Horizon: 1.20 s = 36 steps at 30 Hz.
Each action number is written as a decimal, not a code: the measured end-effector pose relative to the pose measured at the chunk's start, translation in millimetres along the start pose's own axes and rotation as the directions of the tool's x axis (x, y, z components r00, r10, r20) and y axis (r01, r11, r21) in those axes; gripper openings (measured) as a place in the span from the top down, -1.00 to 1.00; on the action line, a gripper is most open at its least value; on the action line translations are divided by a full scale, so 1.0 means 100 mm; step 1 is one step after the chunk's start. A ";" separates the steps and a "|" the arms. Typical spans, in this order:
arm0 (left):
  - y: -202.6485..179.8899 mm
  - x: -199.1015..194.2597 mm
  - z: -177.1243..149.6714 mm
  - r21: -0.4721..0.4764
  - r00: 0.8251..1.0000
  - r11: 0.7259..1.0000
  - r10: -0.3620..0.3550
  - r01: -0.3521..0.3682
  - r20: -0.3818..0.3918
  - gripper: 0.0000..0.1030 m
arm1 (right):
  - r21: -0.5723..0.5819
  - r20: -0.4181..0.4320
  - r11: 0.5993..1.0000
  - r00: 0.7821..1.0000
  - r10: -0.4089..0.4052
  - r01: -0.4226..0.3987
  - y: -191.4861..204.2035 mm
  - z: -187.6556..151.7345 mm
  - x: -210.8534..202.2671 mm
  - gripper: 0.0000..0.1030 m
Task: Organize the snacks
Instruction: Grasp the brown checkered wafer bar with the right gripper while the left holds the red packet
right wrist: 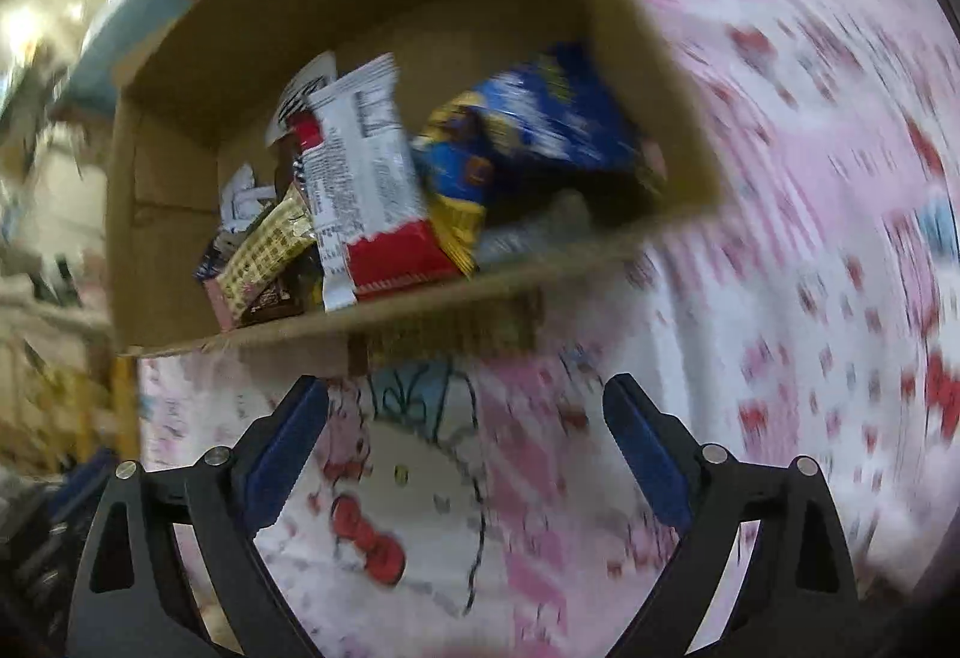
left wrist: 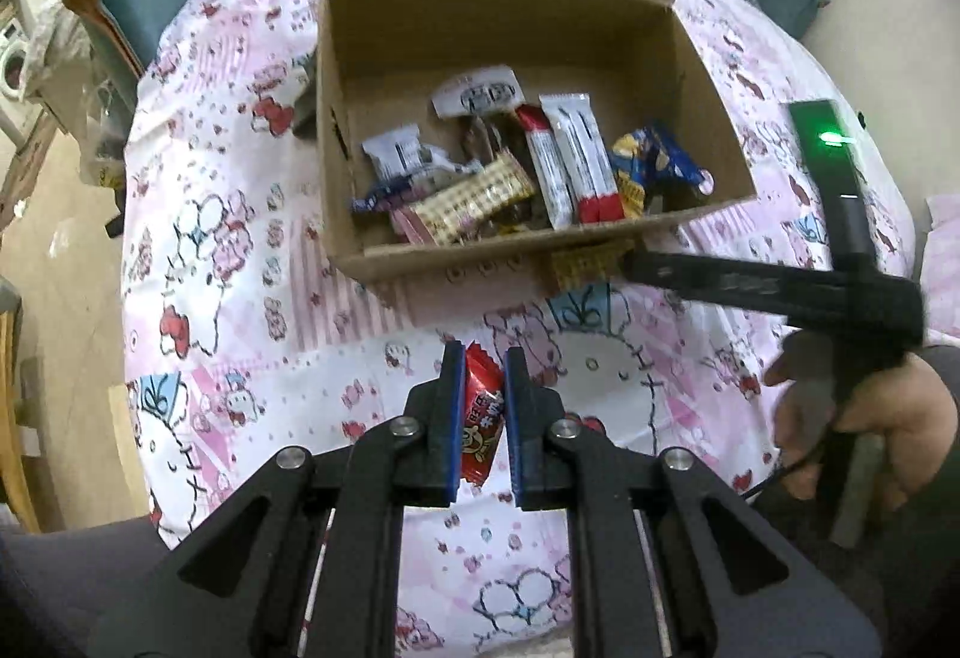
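The left tool (left wrist: 485, 418) is closed on a red snack packet (left wrist: 480, 421), pinched upright between its blue pads above the pink cartoon-cat bedsheet (left wrist: 240, 250), short of the cardboard box (left wrist: 420, 28). The box sits on the sheet holding a pile of snacks: a white and red wafer bar (left wrist: 579, 157), a blue and yellow snack bag (left wrist: 657, 163), a yellow checkered packet (left wrist: 474, 199). A checkered wrapper (left wrist: 585, 262) lies on the sheet against the box's near wall. The right tool (right wrist: 471, 448) is spread wide and holds nothing, hovering just before that wall; its view is motion-blurred
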<state>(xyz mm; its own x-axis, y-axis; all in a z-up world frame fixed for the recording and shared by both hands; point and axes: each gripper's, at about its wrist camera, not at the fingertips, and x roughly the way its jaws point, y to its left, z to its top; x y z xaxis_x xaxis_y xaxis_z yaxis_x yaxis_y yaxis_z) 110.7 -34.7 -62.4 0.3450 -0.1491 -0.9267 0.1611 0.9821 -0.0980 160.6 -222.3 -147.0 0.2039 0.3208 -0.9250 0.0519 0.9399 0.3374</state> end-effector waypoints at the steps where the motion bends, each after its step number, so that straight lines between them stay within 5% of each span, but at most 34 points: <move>1: 0.00 -0.01 0.01 -0.001 1.000 1.000 0.001 -0.001 0.005 0.82 | -0.024 0.002 0.999 1.000 -0.021 0.021 0.05 0.03 0.07 -0.85; 10: 0.04 -0.03 0.06 -0.042 0.999 0.998 -0.050 0.050 0.007 0.82 | -0.109 -0.031 0.989 0.994 -0.101 0.097 0.19 0.13 0.51 -0.79; 16: 0.07 0.05 0.06 -0.074 0.997 0.995 -0.071 0.068 -0.033 0.82 | -0.205 -0.058 0.978 0.996 -0.062 0.048 0.35 0.08 0.52 0.00; 19: 0.09 0.03 0.09 -0.082 0.998 0.995 -0.066 0.064 -0.022 0.82 | -0.275 -0.114 0.961 0.993 -0.041 0.008 0.48 -0.05 0.53 0.15; 29: 0.24 -0.08 0.13 -0.127 0.999 0.992 -0.025 0.027 0.020 0.82 | -0.313 -0.302 0.935 0.951 0.071 -0.169 0.74 -0.84 0.30 0.23; 32: 0.37 -0.11 0.12 -0.172 1.000 0.985 -0.006 0.010 0.024 0.82 | -0.258 -0.255 0.950 0.961 0.109 -0.177 0.64 -0.87 0.09 0.09; 34: 0.46 -0.13 0.11 -0.203 1.000 0.979 0.003 0.002 0.026 0.82 | -0.224 -0.202 0.965 0.975 0.092 -0.137 0.50 -0.81 0.00 -0.20; 36: 0.51 -0.15 0.10 -0.226 1.000 0.974 0.005 0.002 0.028 0.82 | -0.186 -0.142 0.979 0.988 0.054 -0.080 0.46 -0.67 -0.08 -0.20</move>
<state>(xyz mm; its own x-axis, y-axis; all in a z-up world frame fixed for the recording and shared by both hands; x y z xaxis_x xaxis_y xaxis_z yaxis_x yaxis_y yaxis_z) 123.1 16.9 -49.9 0.3719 -0.1478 -0.9164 -0.0513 0.9825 -0.1793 95.9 -173.4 -136.0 0.0657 0.3847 -0.9207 -0.1474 0.9163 0.3723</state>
